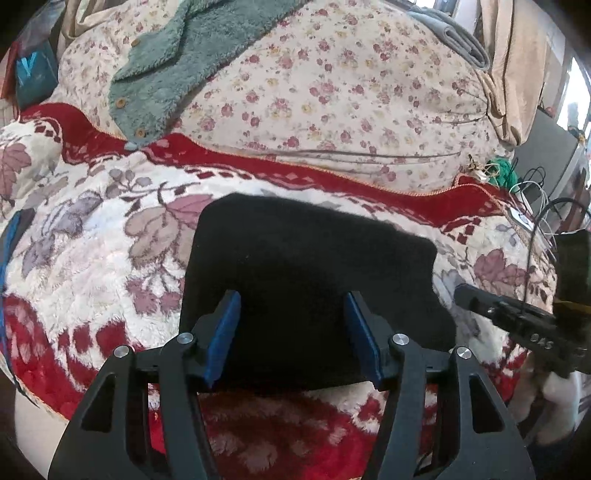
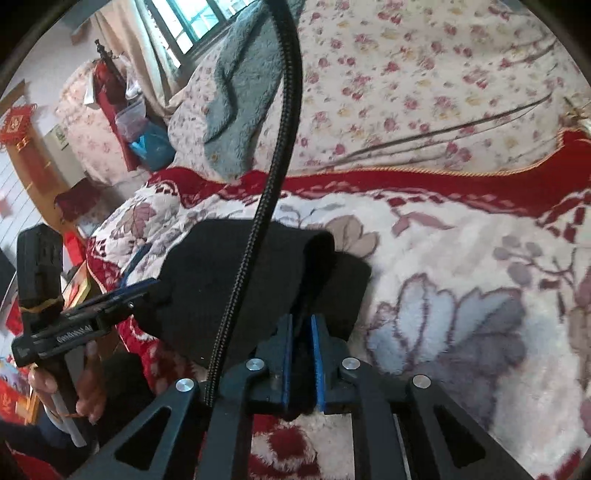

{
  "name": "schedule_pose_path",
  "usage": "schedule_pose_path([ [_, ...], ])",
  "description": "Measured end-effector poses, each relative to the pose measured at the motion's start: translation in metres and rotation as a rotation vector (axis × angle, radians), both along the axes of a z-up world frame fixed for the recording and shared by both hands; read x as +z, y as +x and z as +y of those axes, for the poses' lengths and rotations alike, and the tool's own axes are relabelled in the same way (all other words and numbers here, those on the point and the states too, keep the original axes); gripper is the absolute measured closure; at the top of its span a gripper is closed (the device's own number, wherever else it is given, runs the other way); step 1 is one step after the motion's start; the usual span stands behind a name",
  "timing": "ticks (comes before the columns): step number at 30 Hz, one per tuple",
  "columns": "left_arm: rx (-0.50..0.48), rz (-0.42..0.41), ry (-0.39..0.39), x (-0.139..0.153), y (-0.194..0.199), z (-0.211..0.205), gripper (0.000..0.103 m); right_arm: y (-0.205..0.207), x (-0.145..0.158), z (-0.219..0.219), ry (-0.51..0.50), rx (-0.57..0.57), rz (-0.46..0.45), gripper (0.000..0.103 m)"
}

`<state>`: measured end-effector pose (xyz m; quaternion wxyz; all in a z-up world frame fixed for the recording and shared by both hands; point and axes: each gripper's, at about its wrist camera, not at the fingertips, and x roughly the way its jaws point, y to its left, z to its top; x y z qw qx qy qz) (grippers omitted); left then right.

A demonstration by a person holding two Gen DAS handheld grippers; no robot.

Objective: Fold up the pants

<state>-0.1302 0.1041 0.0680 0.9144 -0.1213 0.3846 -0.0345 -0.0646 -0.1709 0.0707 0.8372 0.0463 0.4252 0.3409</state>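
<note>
Right gripper (image 2: 302, 332) tilts down, pinching black pants (image 2: 221, 280); left gripper (image 1: 291, 314) spread above them.

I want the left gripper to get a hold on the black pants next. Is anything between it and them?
Nothing visible. The left gripper hangs open right over the folded black pants on the blanket; only the right gripper, shut on their edge, is nearby.

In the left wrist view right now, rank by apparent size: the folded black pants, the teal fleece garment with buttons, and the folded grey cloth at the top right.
1. Folded black pants, largest, though closest to the camera.
2. Teal fleece garment with buttons, partly cut off at the frame's top.
3. Folded grey cloth, clearly smallest, though farthest away.
</note>
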Motion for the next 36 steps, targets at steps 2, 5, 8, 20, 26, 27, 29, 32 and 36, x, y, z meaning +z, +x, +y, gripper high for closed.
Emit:
schedule_pose_path([
  [2,0.0,-0.011,0.004,0.004,-0.001,-0.002,0.046,-0.006,0.011,0.0,0.021,-0.006,-0.031,0.091],
  [5,0.01,-0.025,0.029,0.009,-0.001,-0.004,0.046,-0.012,0.021,0.005,0.035,-0.015,-0.057,0.073],
  [8,0.02,-0.04,0.047,0.013,-0.002,-0.007,0.046,-0.015,0.025,0.014,0.056,-0.008,-0.079,0.065],
  [20,0.061,-0.042,0.048,0.012,-0.005,0.005,0.046,-0.015,0.011,0.025,0.036,-0.012,-0.068,0.054],
  [26,0.068,-0.026,-0.078,0.006,-0.001,0.039,0.043,0.003,-0.008,0.007,0.062,-0.077,0.031,0.032],
  [27,0.072,-0.013,-0.107,0.003,0.002,0.048,0.043,0.006,-0.012,0.004,0.078,-0.083,0.051,0.026],
  [29,0.074,0.001,-0.145,0.0,0.006,0.058,0.041,0.012,-0.021,0.0,0.112,-0.088,0.099,0.025],
  [32,0.05,0.047,-0.213,-0.009,0.014,0.068,0.034,0.018,-0.034,-0.001,0.141,-0.1,0.156,0.025],
  [36,0.016,0.101,-0.264,-0.024,0.026,0.072,0.034,0.024,-0.048,0.003,0.172,-0.088,0.211,0.025],
])
